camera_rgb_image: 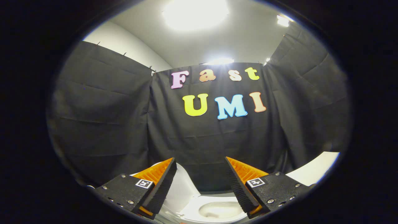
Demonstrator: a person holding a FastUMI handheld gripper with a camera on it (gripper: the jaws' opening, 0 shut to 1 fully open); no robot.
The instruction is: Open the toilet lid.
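Your gripper (200, 165) sits low in the frame with its two fingers spread wide, a broad gap between the tips, and nothing is held or pressed between them. Each finger is a wedge with a ribbed outer face and a finely dimpled inner pad, bolted onto a flat mounting block studded with small screws. Each block carries a small square printed marker; its pattern is too small for you to read as writing.

Look down through the gap, at the bottom centre of the frame: the toilet (217, 210) shows its smooth, glossy ceramic rim and the oval bowl opening, below and just beyond the fingertips. The toilet lid (183, 186) stands raised at lower left of centre, a smooth pale curved panel rising just behind your left finger; whether the finger touches it you cannot tell from here.

Beyond the fingers hangs the booth wall (108, 124), matt dark cloth with horizontal creases and soft folds, pinned along its top edge and wrapping round three sides. At lower right a pale flat surface (314, 171) shows beside the right finger. Above the cloth, across the top of the frame, the ceiling (248, 40) is plain and lit by bright lamps.
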